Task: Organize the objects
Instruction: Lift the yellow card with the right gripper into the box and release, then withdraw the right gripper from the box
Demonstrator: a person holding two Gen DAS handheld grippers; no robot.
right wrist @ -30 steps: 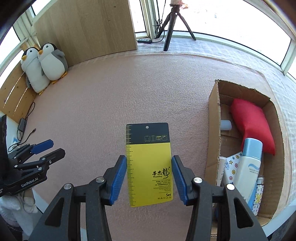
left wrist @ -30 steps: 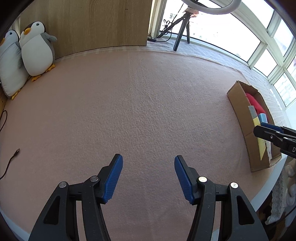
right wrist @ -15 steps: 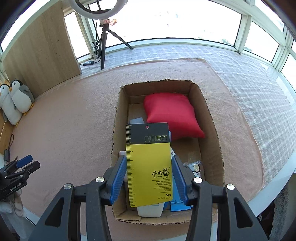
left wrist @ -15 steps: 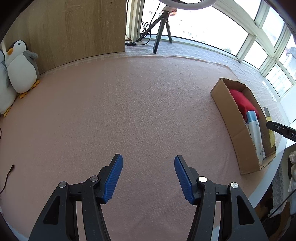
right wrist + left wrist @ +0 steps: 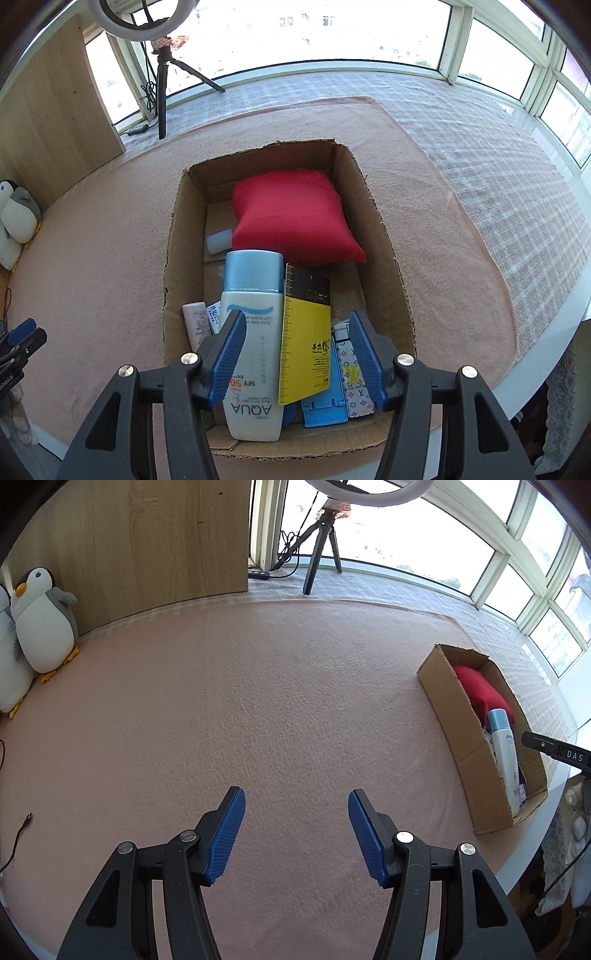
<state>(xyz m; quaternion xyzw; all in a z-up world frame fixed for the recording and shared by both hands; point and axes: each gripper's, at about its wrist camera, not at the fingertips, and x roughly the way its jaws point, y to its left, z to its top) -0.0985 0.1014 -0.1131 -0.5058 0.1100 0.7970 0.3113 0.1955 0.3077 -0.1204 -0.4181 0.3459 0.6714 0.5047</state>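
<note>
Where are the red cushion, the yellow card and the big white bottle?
red cushion (image 5: 291, 218): right wrist view, its middle.
yellow card (image 5: 304, 347): right wrist view, yellow face.
white bottle (image 5: 253, 354): right wrist view, printed body.

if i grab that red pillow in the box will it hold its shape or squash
The red pillow looks plump and soft-cornered, so it would probably squash between the pads and sag. It likely weighs little for its bulk. Its cloth cover should grip rather than slip.

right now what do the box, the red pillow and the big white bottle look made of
Box: brown corrugated cardboard, matt; the cut top edges show ragged fluting.
Red pillow: woven fabric, probably stuffed; soft bulge, creases, pointed corners.
Big white bottle: likely plastic, smooth with a slight sheen, printed lettering, pale blue cap.
</note>
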